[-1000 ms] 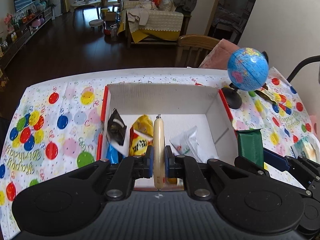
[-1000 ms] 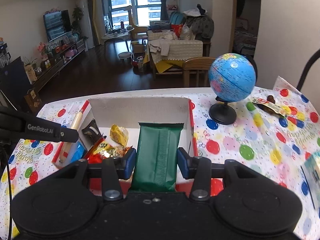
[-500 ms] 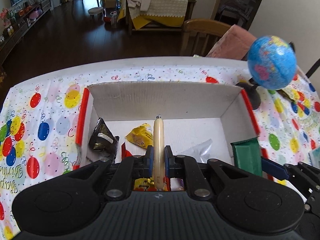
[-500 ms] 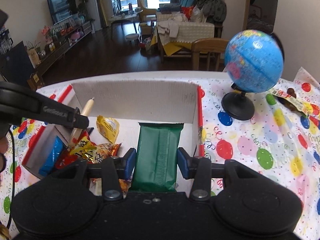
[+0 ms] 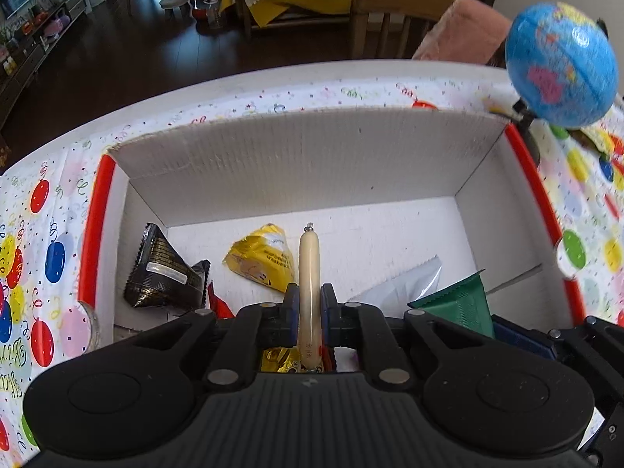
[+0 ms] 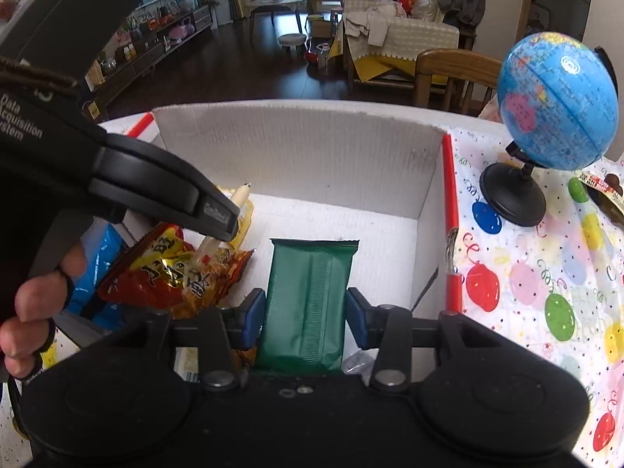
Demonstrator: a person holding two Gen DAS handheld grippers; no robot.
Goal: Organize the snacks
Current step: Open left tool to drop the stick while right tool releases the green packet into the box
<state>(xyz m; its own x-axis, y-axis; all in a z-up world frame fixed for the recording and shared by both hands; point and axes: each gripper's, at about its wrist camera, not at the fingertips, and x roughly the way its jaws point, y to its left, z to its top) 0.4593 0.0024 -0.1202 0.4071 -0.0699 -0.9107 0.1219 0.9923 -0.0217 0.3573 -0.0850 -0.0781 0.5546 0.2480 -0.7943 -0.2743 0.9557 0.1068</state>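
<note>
A white cardboard box (image 5: pixel 304 163) with red edges sits on the balloon tablecloth; it also shows in the right wrist view (image 6: pixel 312 156). My left gripper (image 5: pixel 309 304) is shut on a pale sausage stick (image 5: pixel 309 269), held over the box interior. My right gripper (image 6: pixel 306 314) is shut on a green snack packet (image 6: pixel 308 292), also over the box, right of the left gripper. In the box lie a black triangular packet (image 5: pixel 163 273), a yellow packet (image 5: pixel 261 261), a clear bag (image 5: pixel 397 284), a red-orange snack bag (image 6: pixel 175 269) and a blue packet (image 6: pixel 97 261).
A blue globe (image 6: pixel 557 101) on a black stand (image 6: pixel 513 195) is right of the box. A snack wrapper (image 6: pixel 600 187) lies beyond it on the tablecloth (image 6: pixel 526 273). A wooden chair (image 5: pixel 394 19) stands behind the table. The left gripper's body (image 6: pixel 117 167) crowds the box's left side.
Both grippers have moved forward and down over the box with their snacks still held. The box now fills more of both views.
</note>
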